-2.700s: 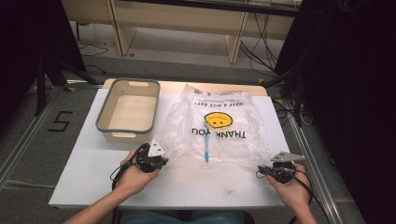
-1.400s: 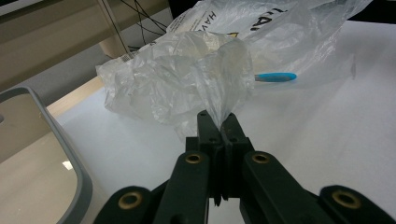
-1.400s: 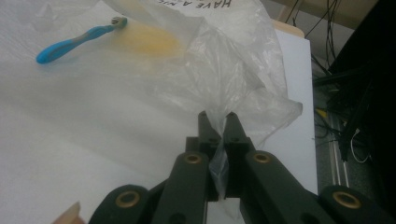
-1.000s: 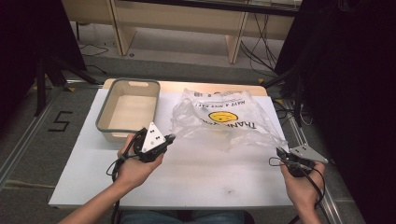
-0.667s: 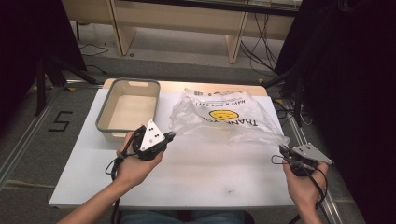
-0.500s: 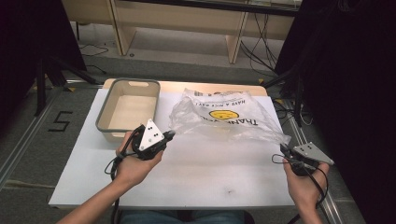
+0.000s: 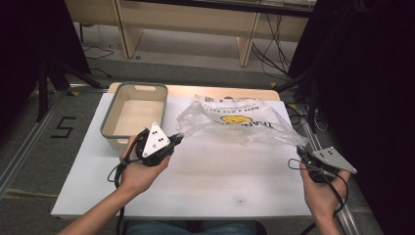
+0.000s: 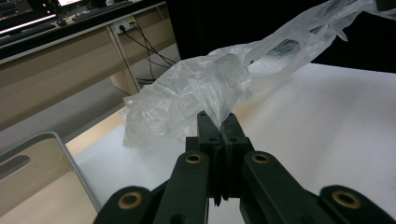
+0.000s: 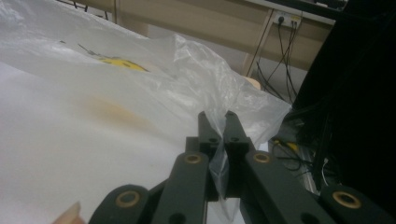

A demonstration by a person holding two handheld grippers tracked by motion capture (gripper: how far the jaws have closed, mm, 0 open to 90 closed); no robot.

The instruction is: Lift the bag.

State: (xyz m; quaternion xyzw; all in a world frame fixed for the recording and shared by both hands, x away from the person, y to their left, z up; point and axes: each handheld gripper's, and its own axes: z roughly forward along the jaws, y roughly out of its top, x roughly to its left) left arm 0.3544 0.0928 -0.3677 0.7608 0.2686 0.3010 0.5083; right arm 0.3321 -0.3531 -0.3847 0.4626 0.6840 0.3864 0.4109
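High view: our left gripper (image 7: pixel 177 138) and right gripper (image 7: pixel 300 150), both clamped on the clear smiley-printed plastic bag (image 7: pixel 235 120), had lifted its near edge, stretching it taut.

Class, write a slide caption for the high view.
Both grippers, left and right, pinch a clear plastic bag beside a tub.

A: High view is evenly lit from overhead; the white rectangular table top (image 7: pixel 210 181) is bright, the surroundings fall to near black. Shadows faint.

B: Both gripper views are soft and grainy. The crinkled clear plastic bag (image 8: pixel 196 88) catches pale glare; the near black jaws are blurred and the background is out of focus.
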